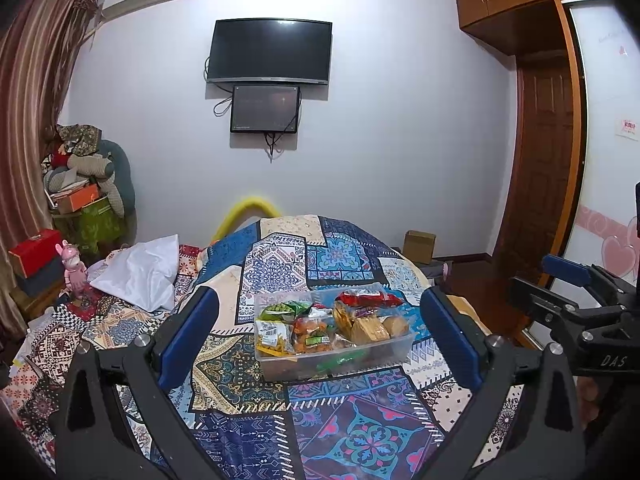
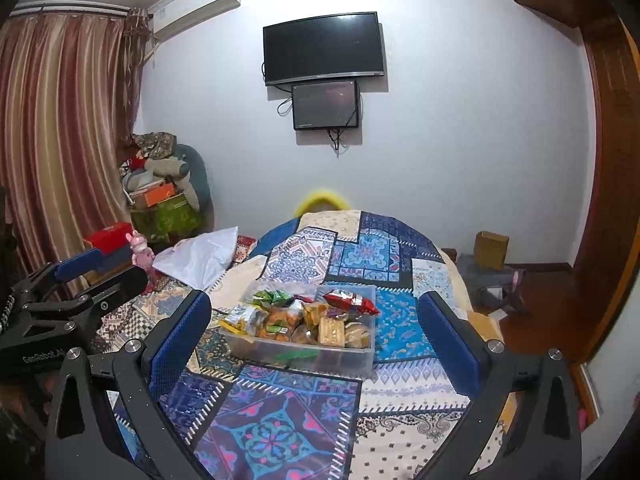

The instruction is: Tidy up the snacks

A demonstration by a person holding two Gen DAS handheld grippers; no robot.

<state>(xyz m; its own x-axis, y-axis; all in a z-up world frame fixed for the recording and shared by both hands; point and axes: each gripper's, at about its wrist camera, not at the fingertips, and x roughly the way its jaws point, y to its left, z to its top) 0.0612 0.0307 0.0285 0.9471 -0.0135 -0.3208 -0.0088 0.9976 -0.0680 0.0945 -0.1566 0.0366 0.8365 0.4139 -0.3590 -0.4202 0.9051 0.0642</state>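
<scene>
Patchwork-covered table (image 1: 280, 264) is seen before a pale wall carrying a dark television (image 1: 269, 52). Clear plastic bin (image 1: 392, 350) is set on the cloth at mid-table, filled with snack packets; a red packet (image 1: 370, 299) lies along its far right edge. Left gripper (image 1: 320, 336) and right gripper (image 2: 314, 334) are both held spread wide, empty, near side of the bin, apart from it.

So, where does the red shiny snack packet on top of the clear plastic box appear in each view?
Left wrist view: the red shiny snack packet lies at the far right corner of the clear plastic box, near picture centre.
Right wrist view: the packet is at the same corner, just right of centre.
Shared landmark: black wall television.
</scene>
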